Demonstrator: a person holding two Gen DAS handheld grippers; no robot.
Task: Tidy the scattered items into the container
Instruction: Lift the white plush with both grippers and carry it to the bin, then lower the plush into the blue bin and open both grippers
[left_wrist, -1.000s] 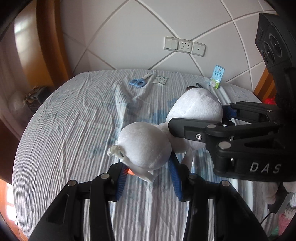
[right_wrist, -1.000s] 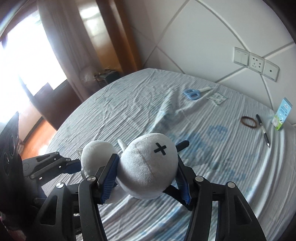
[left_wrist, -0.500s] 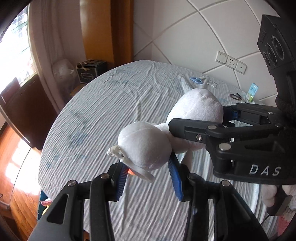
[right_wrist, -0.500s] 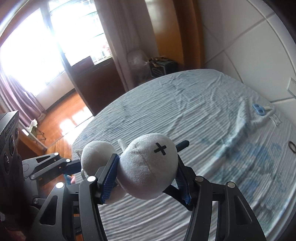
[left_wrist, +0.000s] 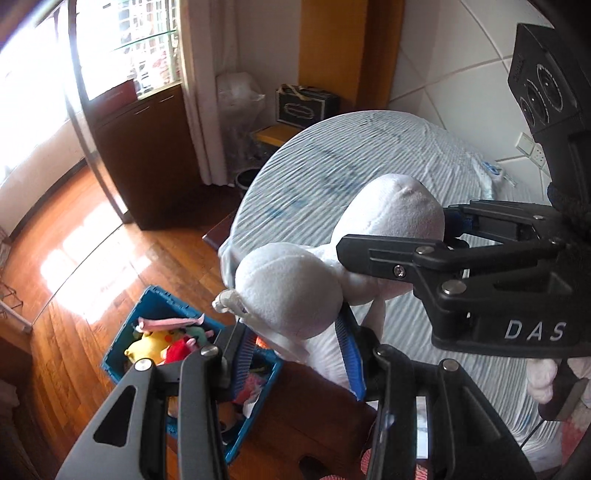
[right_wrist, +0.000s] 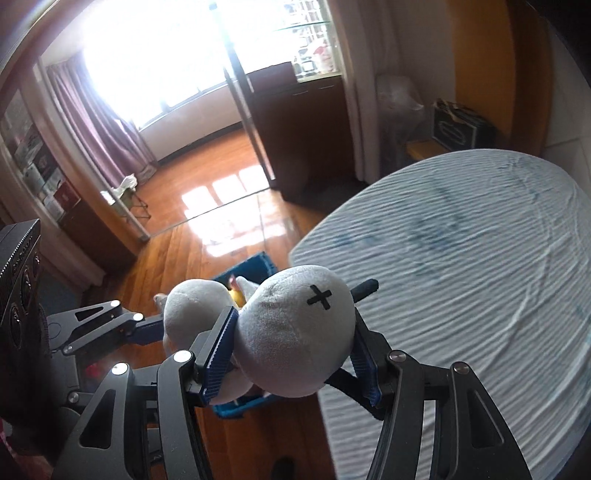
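Observation:
A white plush toy with a black cross mark is held in the air by both grippers. My left gripper is shut on its smaller round end. My right gripper is shut on its larger round end; it also shows in the left wrist view. A blue crate stands on the wooden floor below and left of the toy, holding several soft toys, among them a yellow one. In the right wrist view the crate is mostly hidden behind the plush.
The bed with a blue-striped sheet lies to the right, its edge next to the crate. A dark wooden cabinet and a black box stand at the far wall. Blue scissors lie at the bed's far side.
Both grippers have swung left with the plush, away from over the bed towards the floor. The blue crate has come into view below the toy.

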